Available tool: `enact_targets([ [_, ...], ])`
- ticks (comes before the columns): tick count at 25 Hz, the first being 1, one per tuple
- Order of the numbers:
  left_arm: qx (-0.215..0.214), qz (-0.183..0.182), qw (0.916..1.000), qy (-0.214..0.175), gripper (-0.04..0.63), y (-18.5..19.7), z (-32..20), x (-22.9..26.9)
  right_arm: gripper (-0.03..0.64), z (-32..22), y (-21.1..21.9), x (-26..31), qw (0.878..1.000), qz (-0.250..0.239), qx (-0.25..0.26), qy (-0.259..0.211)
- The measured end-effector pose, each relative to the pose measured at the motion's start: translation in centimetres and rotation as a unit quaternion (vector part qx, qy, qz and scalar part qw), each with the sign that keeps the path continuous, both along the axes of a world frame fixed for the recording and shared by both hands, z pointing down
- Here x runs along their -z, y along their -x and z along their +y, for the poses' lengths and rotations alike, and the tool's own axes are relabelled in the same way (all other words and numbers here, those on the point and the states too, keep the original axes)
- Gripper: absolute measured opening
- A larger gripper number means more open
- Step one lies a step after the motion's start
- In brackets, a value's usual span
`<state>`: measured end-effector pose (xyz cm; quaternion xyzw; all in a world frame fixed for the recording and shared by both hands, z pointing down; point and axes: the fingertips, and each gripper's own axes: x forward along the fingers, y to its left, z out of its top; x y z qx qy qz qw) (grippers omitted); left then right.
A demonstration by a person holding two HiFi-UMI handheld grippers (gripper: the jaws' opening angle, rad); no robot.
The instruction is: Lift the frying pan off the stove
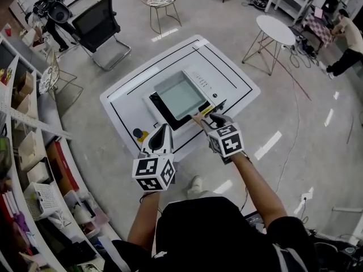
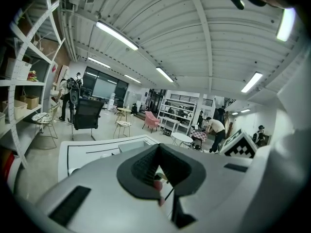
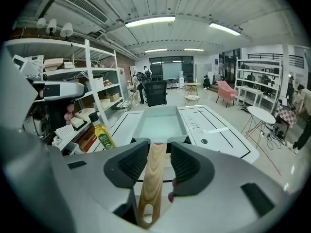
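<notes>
Standing person: at the tabletop's near edge, in a dark top, holding one gripper in each hand.
Left gripper [image 1: 164, 128]: over the near edge, left of the stove, apart from the pan. Its jaws are together at the tips, with nothing between them.
Right gripper [image 1: 211, 118]: at the near right corner of the stove, pointing down along the pan's handle. Its jaws stand apart with the handle running between them. A narrow gap shows on the right side, so they are not clamped on it.
Handle [image 3: 153, 174]: pale wood with a hanging hole at its near end, reaching from the pan toward the near edge.
Oil bottle [image 3: 102, 132]: upright near the tabletop's near left corner, well apart from the pan.
Frying pan [image 1: 178, 95]: square, pale grey-green and empty, sitting flat on the stove.
Stove [image 1: 156, 103]: flat and black, set in the tabletop's middle toward the near edge. Its rim shows around the pan's left and near sides.
Tabletop [image 1: 227, 78]: white with black outline markings.
Shelves [image 1: 22, 152]: along the left wall, loaded with boxes and baskets.
Black chair [image 1: 96, 21]: on the floor beyond the far left corner.
Round side table [image 1: 275, 30]: white, beyond the far right corner.
Second person [image 1: 349, 44]: bent over at the far right of the room.
</notes>
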<state>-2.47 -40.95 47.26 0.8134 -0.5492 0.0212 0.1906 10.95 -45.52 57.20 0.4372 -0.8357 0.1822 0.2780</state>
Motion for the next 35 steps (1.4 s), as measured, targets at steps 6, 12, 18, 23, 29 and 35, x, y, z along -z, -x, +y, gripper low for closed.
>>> enact_targets([
  [6, 0.01, 0.0, 0.9999, 0.005, 0.009, 0.4, -0.8, -0.7, 0.22, -0.5, 0.5, -2.6, 0.998, 0.028, 0.018, 0.051],
  [12, 0.024, 0.002, 0.9996, 0.014, 0.009, 1.3, -1.1, -1.4, 0.257, -0.6, 1.7, -5.0, 0.992, 0.063, 0.046, 0.098],
  [18, 0.021, -0.002, 0.9996, 0.017, 0.009, 1.6, -1.3, -1.8, 0.262, -0.6, 2.4, -7.3, 0.983, 0.079, 0.061, 0.152],
  [23, 0.028, -0.006, 0.9994, 0.021, 0.009, 2.0, -1.2, -2.2, 0.262, -0.6, 2.2, -8.2, 0.974, 0.111, 0.059, 0.186],
  [29, 0.033, -0.008, 0.9992, 0.021, 0.009, 2.4, -1.5, -2.2, 0.243, -0.7, 1.4, -10.1, 0.966, 0.145, 0.055, 0.206],
  [35, 0.042, -0.005, 0.9989, 0.019, 0.009, 3.3, -1.7, -1.7, 0.138, -1.1, -0.3, -10.5, 0.958, 0.197, 0.039, 0.204],
])
